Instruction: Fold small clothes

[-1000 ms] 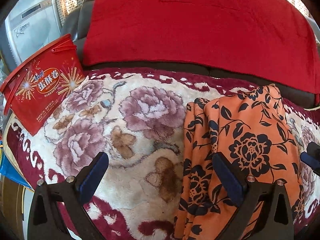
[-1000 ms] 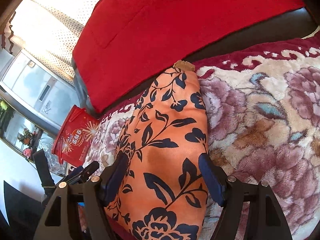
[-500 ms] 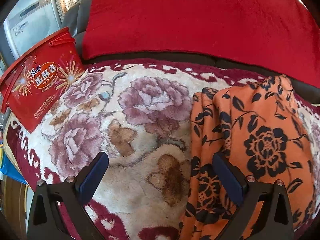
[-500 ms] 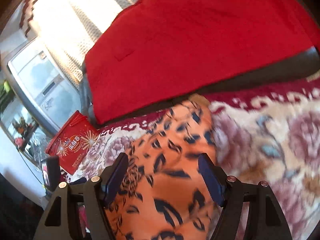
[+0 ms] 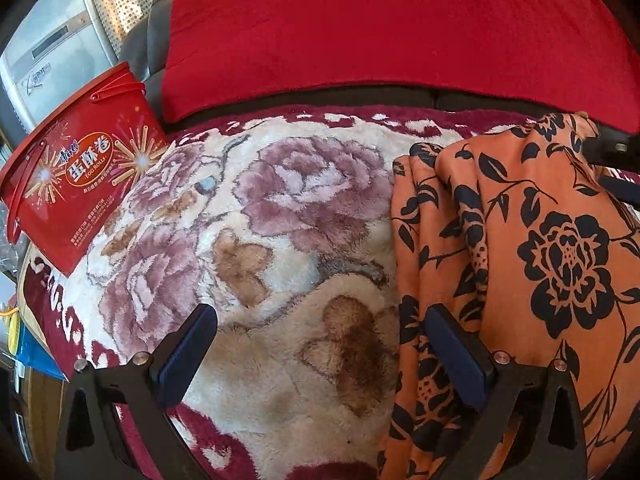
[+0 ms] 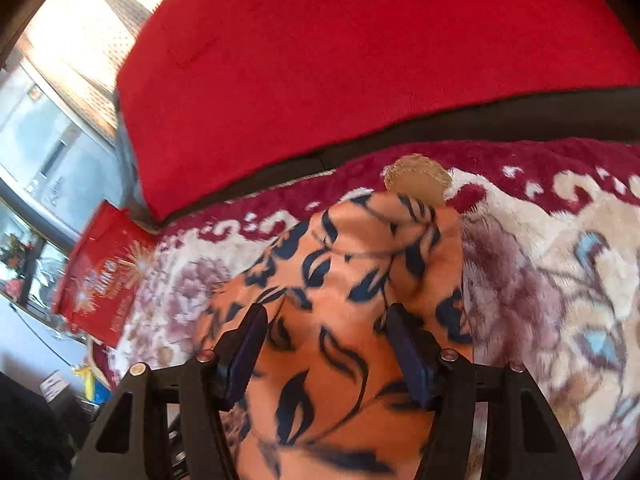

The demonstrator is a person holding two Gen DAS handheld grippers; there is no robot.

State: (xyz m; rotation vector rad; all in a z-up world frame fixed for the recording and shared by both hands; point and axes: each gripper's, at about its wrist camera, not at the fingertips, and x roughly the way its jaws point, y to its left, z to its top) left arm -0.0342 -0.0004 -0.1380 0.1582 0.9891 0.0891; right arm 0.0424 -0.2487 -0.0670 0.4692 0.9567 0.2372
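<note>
An orange garment with a black flower print (image 5: 540, 260) lies lengthwise on the right side of the plush floral blanket (image 5: 260, 220). My left gripper (image 5: 320, 312) hangs open over the blanket, with its right finger (image 5: 452, 344) at the garment's left edge and nothing between the pads. In the right wrist view, my right gripper (image 6: 326, 312) is low over the garment (image 6: 340, 276) near its far end, where the cloth bunches below a tan patch (image 6: 416, 180). Its jaws are closing with cloth between them, and the pads do not visibly pinch it. Part of the right gripper shows at the left view's right edge (image 5: 616, 152).
A red egg-roll tub (image 5: 80, 184) stands on the blanket's left corner and also shows in the right wrist view (image 6: 100, 276). A red throw (image 5: 380, 32) covers the dark sofa back behind. A silver appliance (image 5: 44, 52) stands at far left.
My right gripper moved forward along the garment towards its far end and its jaws narrowed. The left gripper sank a little and stayed open.
</note>
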